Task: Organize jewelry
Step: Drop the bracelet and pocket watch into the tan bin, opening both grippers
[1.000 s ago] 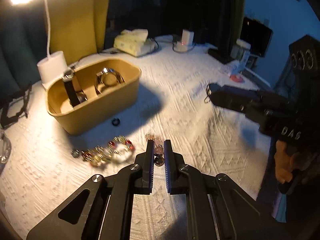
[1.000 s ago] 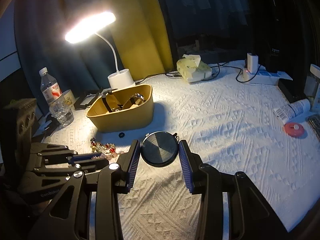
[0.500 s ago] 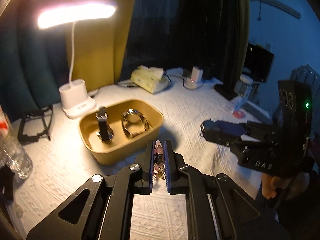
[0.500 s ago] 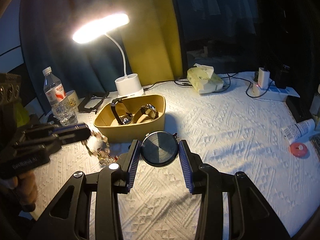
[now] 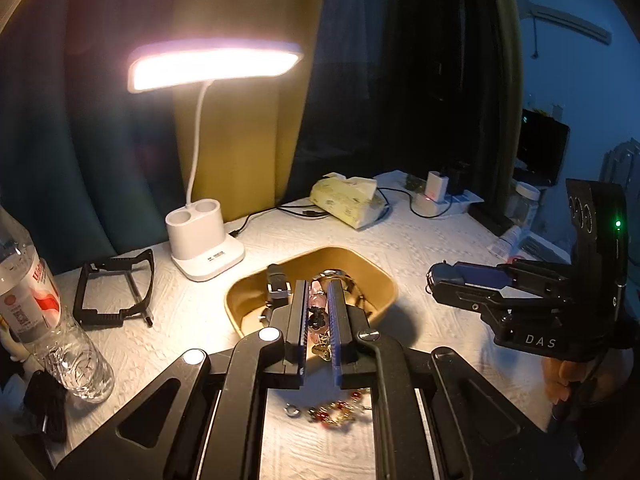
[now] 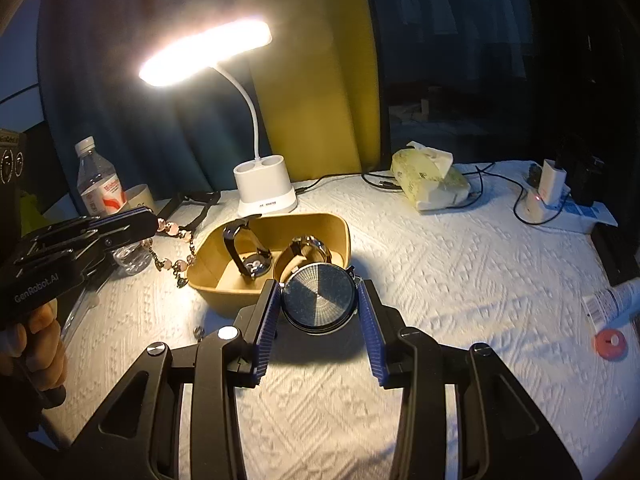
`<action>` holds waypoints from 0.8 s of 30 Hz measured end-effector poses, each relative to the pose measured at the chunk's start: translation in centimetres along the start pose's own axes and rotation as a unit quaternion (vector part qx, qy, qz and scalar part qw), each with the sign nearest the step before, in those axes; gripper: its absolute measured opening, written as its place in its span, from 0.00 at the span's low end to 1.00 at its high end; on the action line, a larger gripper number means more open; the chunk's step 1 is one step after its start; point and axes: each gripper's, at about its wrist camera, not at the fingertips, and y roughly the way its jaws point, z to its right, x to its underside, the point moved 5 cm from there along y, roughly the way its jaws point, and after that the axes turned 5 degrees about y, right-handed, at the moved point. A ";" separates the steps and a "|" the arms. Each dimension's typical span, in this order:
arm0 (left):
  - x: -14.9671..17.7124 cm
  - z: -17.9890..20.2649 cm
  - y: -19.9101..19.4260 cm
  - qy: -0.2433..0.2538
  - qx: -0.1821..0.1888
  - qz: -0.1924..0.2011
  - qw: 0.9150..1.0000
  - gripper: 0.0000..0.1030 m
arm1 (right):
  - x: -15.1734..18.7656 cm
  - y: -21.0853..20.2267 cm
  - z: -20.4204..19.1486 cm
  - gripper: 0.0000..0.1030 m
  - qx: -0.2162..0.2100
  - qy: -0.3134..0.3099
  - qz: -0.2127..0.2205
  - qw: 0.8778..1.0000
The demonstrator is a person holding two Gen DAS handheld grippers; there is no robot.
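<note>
- Pink-bead bracelet (image 6: 172, 248) clamped in left hand-held gripper (image 5: 318, 312), just left of tan tray (image 6: 344, 232).
- Round pocket watch (image 6: 319, 297) gripped by right hand-held gripper (image 6: 319, 320), at tray front.
- Next, likely: carry over tray, release.

The white textured tabletop (image 6: 460, 264) lies bare and wide to the right of the mustard-yellow open plastic bin (image 6: 320, 224). Behind the bin the white desk lamp (image 6: 266, 194) blocks the way; a clear water bottle (image 6: 98, 184) crowds its left.
</note>
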 end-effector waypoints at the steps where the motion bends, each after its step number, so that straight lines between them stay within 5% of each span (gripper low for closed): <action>1: 0.1 -0.3 0.3 -0.003 0.001 -0.001 1.000 0.10 | -0.2 0.3 -0.1 0.38 0.002 -0.002 0.000 1.000; 24: 2.2 -2.9 5.5 -0.026 -0.009 -0.039 0.999 0.10 | -1.0 7.1 1.2 0.39 0.043 -0.012 -0.042 0.998</action>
